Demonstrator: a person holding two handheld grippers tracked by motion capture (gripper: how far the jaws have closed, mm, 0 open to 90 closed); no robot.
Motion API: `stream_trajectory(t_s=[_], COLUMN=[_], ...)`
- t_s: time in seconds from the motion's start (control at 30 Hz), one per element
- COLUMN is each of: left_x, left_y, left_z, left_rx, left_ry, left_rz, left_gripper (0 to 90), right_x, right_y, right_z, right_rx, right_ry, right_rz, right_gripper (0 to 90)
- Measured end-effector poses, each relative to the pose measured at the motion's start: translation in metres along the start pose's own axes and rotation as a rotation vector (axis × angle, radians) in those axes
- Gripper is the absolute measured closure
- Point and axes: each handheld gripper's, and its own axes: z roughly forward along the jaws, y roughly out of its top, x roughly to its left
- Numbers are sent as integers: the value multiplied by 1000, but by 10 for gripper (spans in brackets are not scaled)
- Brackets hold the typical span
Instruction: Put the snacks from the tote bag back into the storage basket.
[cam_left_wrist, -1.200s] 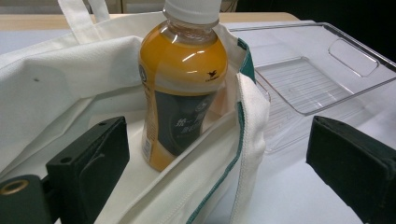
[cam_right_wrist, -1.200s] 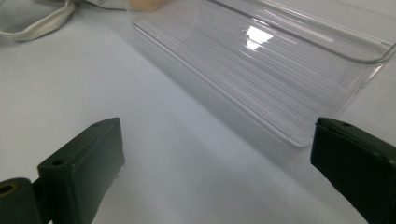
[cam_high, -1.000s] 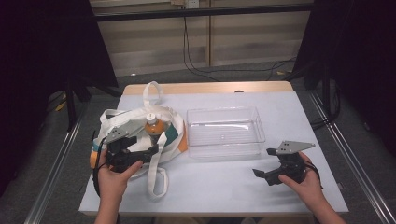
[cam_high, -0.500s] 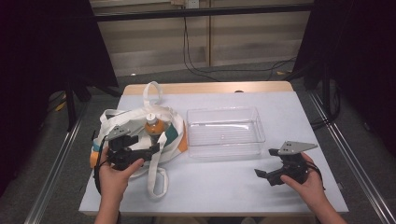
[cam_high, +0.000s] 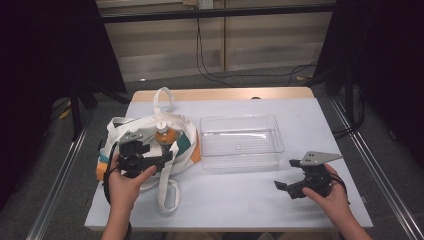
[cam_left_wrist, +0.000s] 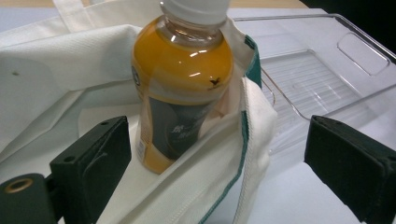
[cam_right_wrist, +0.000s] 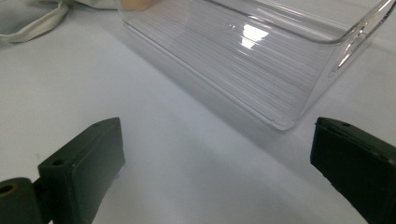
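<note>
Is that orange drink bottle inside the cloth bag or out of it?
Partly in: the bottle has its lower half sunk in the bag, neck and white cap sticking out.

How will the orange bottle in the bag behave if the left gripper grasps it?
The bottle looks nearly full, so probably heavy for its size. Its smooth round plastic may slip between the jaws. The soft bag gives it little support, so it could tip.
</note>
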Motion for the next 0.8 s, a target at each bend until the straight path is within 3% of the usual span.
stream_trajectory(t_s=[0.5,0.73,0.8], left_x=[2,2,1], left_y=[32,42,45], left_z=[11,21,23], left_rx=[74,119,147], left_ry=[58,99,109], left_rz=[-22,-53,-42], left_gripper=[146,184,207], right_x=[0,0,0], right_y=[-1,-1,-1], right_z=[-1,-1,-1], right_rx=[4,4,6], right_ry=[4,6,7], right_rz=[2,-2,-3], right_gripper=[25,25,24])
